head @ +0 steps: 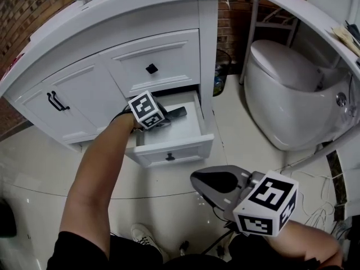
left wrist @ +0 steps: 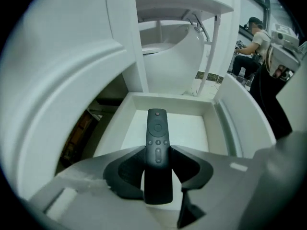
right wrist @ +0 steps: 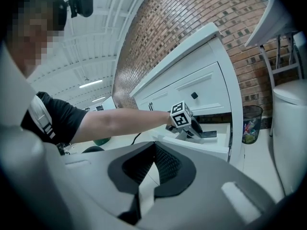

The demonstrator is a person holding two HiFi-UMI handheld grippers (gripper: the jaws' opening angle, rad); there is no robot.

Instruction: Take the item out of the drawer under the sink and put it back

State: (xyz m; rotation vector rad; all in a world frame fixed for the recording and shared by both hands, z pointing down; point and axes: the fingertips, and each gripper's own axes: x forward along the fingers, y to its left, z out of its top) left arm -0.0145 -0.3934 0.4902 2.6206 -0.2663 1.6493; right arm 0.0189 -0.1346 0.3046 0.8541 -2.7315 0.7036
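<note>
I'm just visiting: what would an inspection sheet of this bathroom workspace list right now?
surface: pale glossy floor tiles, white vanity.
job's things: lower drawer pulled open; black remote above its white inside.
clutter: waste bin beside the vanity.
grippers: left gripper closed on the remote; right gripper shut, empty, held back.
cables: loose wires on the floor at the right.
surroundings: toilet, brick wall.

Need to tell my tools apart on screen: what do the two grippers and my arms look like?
The left gripper and right gripper each have a grey body, dark ribbed jaws and a white cube with black square markers. Short black sleeves; forearms bare.
</note>
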